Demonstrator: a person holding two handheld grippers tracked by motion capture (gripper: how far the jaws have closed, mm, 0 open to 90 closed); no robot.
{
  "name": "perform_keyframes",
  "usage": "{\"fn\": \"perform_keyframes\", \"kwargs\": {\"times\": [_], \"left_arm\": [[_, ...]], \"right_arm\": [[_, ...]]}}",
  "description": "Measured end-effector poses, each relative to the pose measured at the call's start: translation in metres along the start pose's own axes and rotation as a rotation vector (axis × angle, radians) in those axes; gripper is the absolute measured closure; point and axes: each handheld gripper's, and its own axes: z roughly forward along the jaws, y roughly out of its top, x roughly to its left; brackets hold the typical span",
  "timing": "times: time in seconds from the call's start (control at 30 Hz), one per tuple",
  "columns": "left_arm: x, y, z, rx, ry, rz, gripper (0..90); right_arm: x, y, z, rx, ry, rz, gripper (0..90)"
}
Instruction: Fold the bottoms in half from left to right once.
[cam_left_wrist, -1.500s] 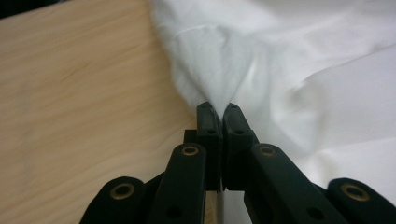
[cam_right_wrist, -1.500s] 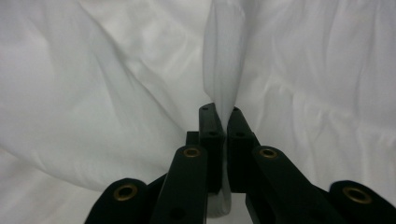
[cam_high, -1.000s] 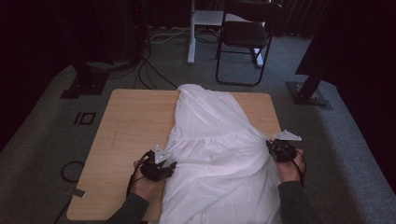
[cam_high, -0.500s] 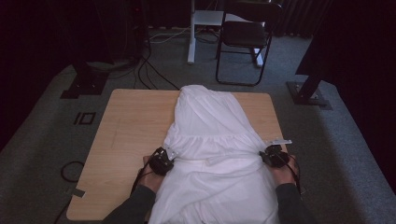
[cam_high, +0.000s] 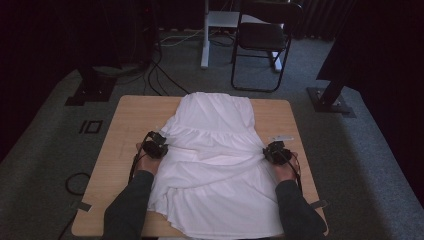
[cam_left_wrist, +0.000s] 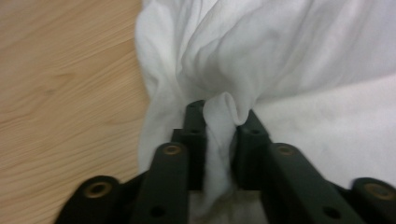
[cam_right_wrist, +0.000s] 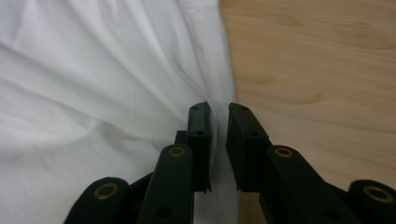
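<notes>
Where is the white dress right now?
In the high view the white dress lies spread on the wooden table, between the left claw and right claw, each pinching one edge.

Your right gripper (cam_right_wrist: 218, 116): jaws nearly together, thin edge of white cloth (cam_right_wrist: 93, 93) pinched between them.
Cloth: rumpled folds, spread to your jaws' left.
Wooden table (cam_right_wrist: 317, 70): bare, to the jaws' right.
</notes>
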Motion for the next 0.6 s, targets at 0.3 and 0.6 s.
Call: {"fn": "perform_keyframes", "kwargs": {"times": [0.3, 0.6], "left_arm": [[0.003, -0.027, -0.047, -0.098, -0.081, -0.065, 54.3], [-0.011, -0.061, -0.084, -0.136, -0.096, -0.047, 53.4]], "right_arm": [[0.022, 0.024, -0.021, -0.092, 0.044, -0.04, 47.3], [0.103, 0.04, -0.013, -0.134, 0.36, -0.239, 47.0]]}}
